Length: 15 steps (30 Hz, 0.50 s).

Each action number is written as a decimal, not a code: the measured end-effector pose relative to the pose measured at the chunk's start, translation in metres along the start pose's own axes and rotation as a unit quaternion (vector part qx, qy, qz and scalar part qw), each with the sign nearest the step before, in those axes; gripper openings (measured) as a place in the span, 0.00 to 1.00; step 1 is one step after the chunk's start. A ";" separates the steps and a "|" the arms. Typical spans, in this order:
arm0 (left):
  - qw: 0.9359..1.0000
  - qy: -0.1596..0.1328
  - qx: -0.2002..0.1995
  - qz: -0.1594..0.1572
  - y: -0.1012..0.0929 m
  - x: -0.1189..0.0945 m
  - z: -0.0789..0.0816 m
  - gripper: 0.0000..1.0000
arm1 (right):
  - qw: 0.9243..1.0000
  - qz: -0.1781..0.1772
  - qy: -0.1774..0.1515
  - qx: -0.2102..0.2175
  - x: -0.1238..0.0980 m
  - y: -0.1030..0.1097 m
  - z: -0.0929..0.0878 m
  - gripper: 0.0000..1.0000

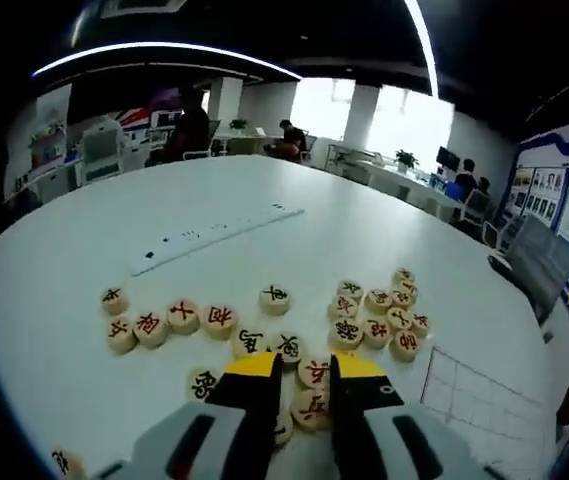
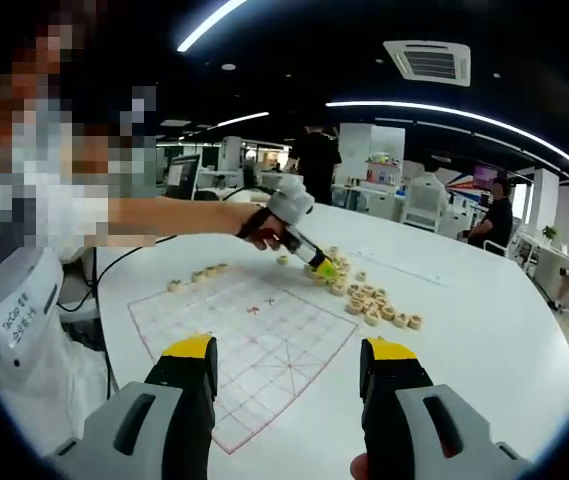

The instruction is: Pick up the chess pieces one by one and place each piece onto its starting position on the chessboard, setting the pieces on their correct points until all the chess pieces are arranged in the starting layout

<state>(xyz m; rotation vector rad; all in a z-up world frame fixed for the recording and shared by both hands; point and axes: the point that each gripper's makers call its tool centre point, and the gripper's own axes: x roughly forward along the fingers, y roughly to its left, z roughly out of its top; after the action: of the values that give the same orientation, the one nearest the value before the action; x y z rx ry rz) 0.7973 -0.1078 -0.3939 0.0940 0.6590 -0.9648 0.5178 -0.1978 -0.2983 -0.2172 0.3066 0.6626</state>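
Left gripper view looks down the left hand-held gripper [image 1: 304,375], whose yellow-tipped jaws stand a narrow gap apart over the loose chess pieces [image 1: 314,372] on the white tabletop [image 1: 84,290], one piece showing between the tips, though I cannot tell whether it is gripped. Right gripper view has the right hand-held gripper [image 2: 286,365] spread wide and empty above the near edge of the chessboard [image 2: 254,345], with the left one across the board, its tips down among the pieces.

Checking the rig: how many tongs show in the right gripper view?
2: the right tongs at the bottom above the chessboard, the left tongs beyond it at the loose pieces.
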 end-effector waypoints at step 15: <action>0.998 0.018 0.050 0.043 0.003 0.014 0.004 0.19 | 1.000 -0.003 0.001 0.001 0.000 -0.002 -0.001 0.58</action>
<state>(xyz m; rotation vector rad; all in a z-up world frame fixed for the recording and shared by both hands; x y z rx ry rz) 0.8070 -0.1174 -0.3995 0.2270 0.6341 -0.9140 0.5187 -0.1992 -0.2988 -0.2171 0.3076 0.6559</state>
